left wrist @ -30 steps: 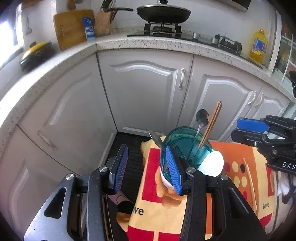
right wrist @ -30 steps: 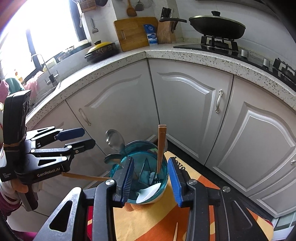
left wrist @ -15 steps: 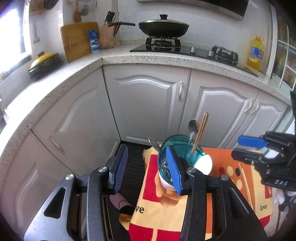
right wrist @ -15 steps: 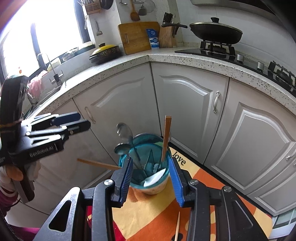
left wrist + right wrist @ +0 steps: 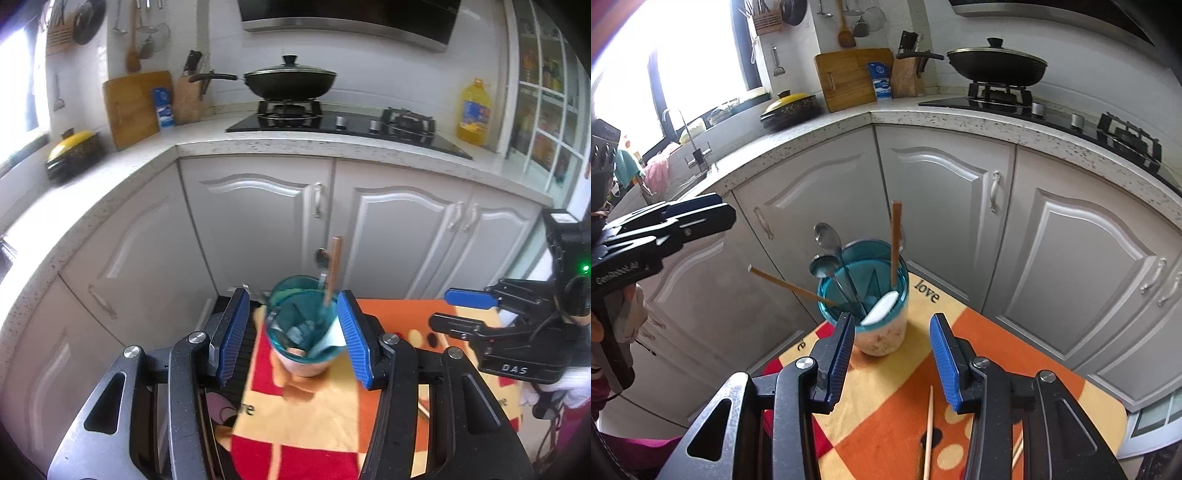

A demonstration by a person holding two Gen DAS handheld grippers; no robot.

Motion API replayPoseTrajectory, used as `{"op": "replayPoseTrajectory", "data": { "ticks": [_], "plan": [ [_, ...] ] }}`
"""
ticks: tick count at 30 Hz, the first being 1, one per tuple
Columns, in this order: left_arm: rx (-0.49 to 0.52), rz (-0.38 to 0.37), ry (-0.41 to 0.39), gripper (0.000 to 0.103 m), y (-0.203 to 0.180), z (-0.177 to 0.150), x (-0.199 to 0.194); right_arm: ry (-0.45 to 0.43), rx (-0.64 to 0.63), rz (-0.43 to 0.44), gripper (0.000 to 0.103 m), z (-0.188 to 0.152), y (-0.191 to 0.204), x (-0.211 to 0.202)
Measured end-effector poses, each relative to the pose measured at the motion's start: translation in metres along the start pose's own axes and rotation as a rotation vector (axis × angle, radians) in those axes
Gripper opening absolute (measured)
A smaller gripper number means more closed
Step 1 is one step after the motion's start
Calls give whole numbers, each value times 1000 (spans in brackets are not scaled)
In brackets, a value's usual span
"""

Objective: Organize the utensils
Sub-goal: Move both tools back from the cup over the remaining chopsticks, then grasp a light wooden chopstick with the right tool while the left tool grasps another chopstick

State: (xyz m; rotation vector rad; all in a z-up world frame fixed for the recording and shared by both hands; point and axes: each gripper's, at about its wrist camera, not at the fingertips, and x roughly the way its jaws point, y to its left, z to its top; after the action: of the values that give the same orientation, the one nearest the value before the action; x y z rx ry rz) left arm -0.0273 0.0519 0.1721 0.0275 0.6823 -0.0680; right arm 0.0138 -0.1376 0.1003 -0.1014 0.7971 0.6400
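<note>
Cup (image 5: 863, 295) upright on mat (image 5: 1015, 369), 12 o'clock from right gripper (image 5: 892, 354). Inside: spoons (image 5: 827, 236), wooden sticks, white scoop. Left: chopsticks (image 5: 929, 432) on mat at 6 o'clock from cup. Left gripper (image 5: 291, 332) fingers just spread wider, empty; right fingers apart, empty.

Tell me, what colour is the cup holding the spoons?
See-through teal cup, pale at its base; clearest in the right wrist view.
</note>
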Motion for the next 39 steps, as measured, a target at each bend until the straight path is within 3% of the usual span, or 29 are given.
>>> {"op": "replayPoseTrajectory", "data": {
  "ticks": [7, 15, 20, 26, 33, 39],
  "plan": [
    [9, -122, 28, 50, -36, -9, -7, 29, 28, -46, 41, -32, -17, -20],
    [-15, -243, 149, 50, -77, -38, 31, 97, 104, -102, 42, -85, -59, -29],
    [-39, -274, 238, 50, -94, -63, 64, 182, 187, -151, 42, -126, -97, -19],
    [-47, -270, 375, 49, -112, -100, 114, 249, 230, -145, 42, -165, -112, 5],
    [-82, -254, 444, 49, -117, -117, 145, 284, 282, -197, 31, -177, -140, 33],
    [-88, -241, 472, 49, -113, -123, 157, 340, 270, -217, 29, -177, -151, 58]
  ]
}}
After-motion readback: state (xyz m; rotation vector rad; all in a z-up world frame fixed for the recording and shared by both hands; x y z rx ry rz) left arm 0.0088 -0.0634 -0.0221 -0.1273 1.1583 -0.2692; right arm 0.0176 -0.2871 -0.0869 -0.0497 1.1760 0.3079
